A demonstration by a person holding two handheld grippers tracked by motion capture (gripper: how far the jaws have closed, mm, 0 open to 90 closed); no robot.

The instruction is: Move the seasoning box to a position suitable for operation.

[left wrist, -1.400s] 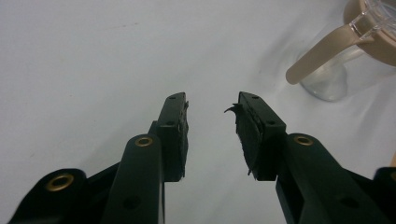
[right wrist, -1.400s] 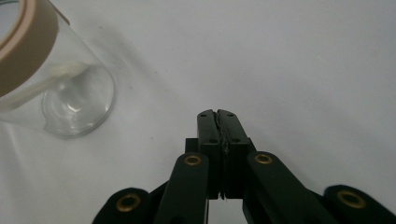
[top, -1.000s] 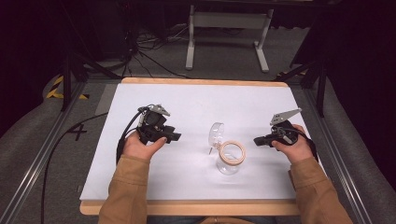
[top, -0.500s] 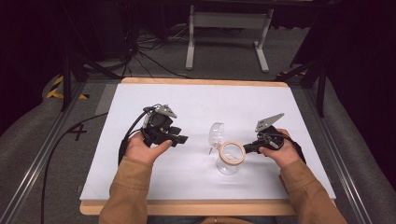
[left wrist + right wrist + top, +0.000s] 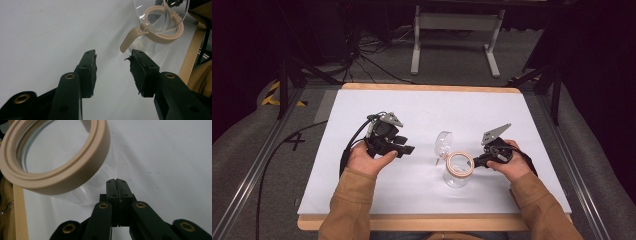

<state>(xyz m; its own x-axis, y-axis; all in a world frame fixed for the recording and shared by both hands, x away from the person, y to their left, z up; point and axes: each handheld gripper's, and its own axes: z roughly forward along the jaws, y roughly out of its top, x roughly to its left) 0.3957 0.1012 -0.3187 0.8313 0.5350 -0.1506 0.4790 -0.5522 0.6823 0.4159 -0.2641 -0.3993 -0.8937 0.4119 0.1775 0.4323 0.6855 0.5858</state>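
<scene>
Right gripper [image 5: 117,181]: jaws pressed together with nothing between them, tips just below and beside the beige collar [image 5: 75,167] of a clear glass jar [image 5: 457,172] standing on the white table [image 5: 422,115]; contact between tips and glass cannot be told. Left gripper [image 5: 112,60]: jaws apart and empty, hovering over the tabletop. Ahead of its tips, slightly to the side of the right-hand jaw, the jar's open hinged glass lid [image 5: 162,15] tilts upward, and a beige tab [image 5: 127,41] reaches down toward the gap without touching either jaw.
</scene>
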